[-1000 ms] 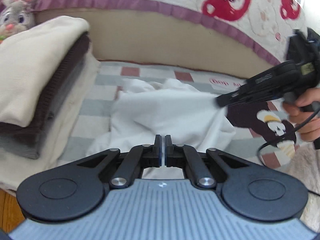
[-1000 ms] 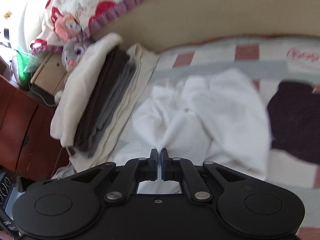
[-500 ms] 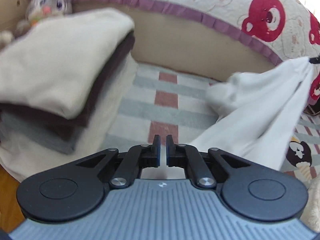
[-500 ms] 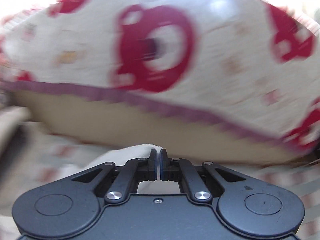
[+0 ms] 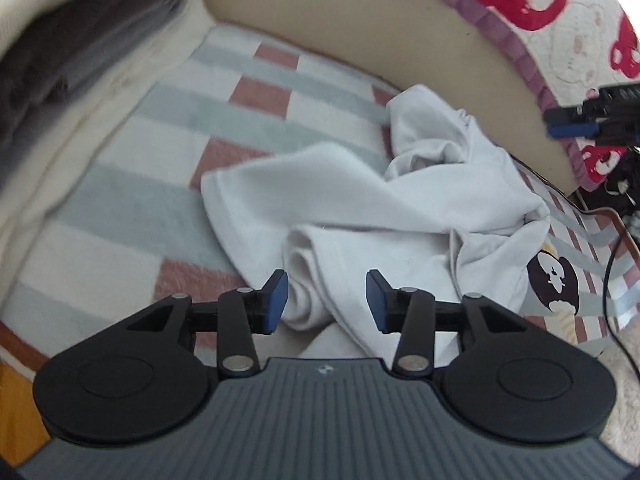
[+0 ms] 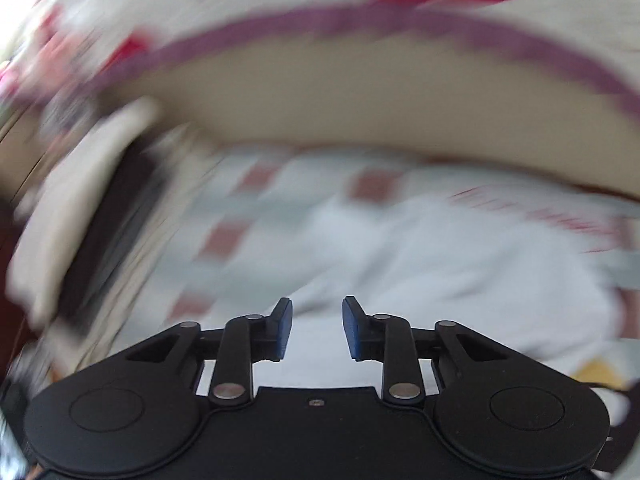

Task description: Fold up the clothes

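A crumpled white garment [image 5: 384, 208] lies on the checked blanket [image 5: 160, 152]. My left gripper [image 5: 327, 300] hovers low over its near rolled edge. Its jaws are opening, and a fold of the white cloth lies between them without the blue pads pressing on it. In the blurred right wrist view, my right gripper [image 6: 317, 326] hangs above the same white garment [image 6: 460, 264]. Its jaws are opening too, and nothing is clamped between them. The right gripper [image 5: 576, 120] also shows at the right edge of the left wrist view, above the garment.
A stack of folded clothes [image 5: 60, 40], cream on top of dark brown and grey, sits at the left. A beige backrest [image 5: 360, 36] with a bear-print quilt [image 5: 540, 8] runs along the back. A black cable [image 5: 612, 280] trails at the right. The orange floor [image 5: 16, 408] shows at the lower left.
Both grippers were shut on the white garment and have let go; it dropped from the right gripper's raised hold into a heap. The left gripper sank toward it, and the right view swung down.
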`<state>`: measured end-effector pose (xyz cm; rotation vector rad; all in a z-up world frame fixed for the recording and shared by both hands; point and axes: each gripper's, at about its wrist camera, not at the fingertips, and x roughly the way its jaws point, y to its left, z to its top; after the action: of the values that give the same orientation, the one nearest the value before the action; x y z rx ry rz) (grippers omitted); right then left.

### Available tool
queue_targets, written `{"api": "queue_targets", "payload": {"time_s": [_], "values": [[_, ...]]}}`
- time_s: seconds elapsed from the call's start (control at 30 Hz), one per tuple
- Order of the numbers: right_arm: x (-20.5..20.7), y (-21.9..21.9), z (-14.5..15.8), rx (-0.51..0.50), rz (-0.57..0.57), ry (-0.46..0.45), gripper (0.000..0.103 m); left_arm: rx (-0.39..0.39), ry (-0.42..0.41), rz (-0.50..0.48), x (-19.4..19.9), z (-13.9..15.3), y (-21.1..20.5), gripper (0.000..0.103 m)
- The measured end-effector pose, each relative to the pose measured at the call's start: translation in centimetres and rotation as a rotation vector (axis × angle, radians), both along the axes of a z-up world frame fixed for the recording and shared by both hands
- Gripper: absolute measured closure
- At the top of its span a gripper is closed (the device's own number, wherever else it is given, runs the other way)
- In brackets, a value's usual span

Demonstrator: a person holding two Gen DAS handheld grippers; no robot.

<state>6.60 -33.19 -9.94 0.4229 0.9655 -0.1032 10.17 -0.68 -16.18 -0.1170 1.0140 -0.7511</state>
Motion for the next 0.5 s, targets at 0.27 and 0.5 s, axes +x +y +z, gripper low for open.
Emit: {"api": "queue_targets", "payload": {"time_s": [0.27, 0.5], "values": [[2.0, 9.3, -7.7, -0.166, 0.279, 0.197, 0.057, -0.007, 0.060, 0.061, -0.4, -0.7, 2.6, 0.061], [-0.9, 2.3, -8.0, -0.242, 0.195, 0.221, 0.037, -0.019, 0.074, 0.010, -1.1, 0.2, -0.1, 0.060]]}}
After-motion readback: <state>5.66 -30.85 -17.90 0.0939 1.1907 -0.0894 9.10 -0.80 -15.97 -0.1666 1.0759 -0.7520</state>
